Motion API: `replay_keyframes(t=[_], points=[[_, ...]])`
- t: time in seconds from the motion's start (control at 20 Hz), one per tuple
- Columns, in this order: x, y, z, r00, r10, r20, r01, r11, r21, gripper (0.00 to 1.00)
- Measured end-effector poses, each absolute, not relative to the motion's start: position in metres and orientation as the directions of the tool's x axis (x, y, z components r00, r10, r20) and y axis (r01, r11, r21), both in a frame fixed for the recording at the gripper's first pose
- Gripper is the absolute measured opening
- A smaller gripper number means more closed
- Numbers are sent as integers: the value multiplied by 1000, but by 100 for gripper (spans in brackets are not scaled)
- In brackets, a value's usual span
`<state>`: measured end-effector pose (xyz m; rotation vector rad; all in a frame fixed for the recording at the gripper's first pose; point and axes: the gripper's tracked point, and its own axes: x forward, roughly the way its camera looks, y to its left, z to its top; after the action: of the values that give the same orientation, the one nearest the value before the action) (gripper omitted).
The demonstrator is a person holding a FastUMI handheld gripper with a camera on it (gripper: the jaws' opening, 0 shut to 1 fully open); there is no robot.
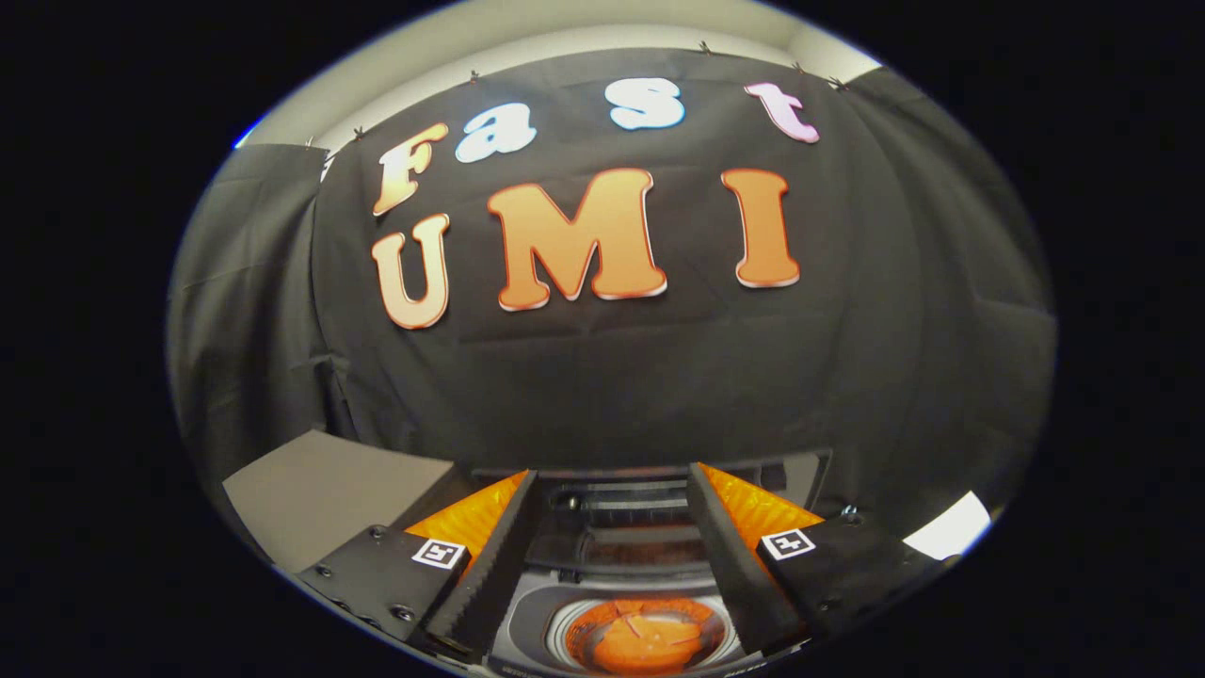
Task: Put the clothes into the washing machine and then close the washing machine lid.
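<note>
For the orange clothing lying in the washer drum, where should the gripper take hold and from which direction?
Come straight down from above: the washing machine opens upward, and the orange clothing lies low in its round drum. Pinch a raised fold near the middle of the heap. The gripper is open above it, holding nothing.

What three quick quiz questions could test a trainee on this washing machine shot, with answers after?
1. True or false: the gripper has its fingers spread apart with nothing held between them.
2. What lies inside the washing machine drum? A) an orange garment B) a white towel C) nothing
3. Fill in: the washing machine lid is ____.

Key: 1 true. 2 A, the orange garment sits in the drum, seen between the fingers. 3 open, raised beyond the drum.
</note>
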<state>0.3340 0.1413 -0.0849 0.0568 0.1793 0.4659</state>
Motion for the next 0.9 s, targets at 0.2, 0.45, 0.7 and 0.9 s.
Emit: replay_keyframes(t=[0.2, 0.45, 0.7, 0.9], points=[[375, 151, -72, 881, 448, -152, -443, 894, 67, 98], [425, 173, -98, 877, 433, -209, -432, 900, 51, 99], [469, 170, -132, 879, 386, -279, -385, 921, 58, 99], [486, 167, -155, 879, 355, -319, -361, 932, 41, 99]])
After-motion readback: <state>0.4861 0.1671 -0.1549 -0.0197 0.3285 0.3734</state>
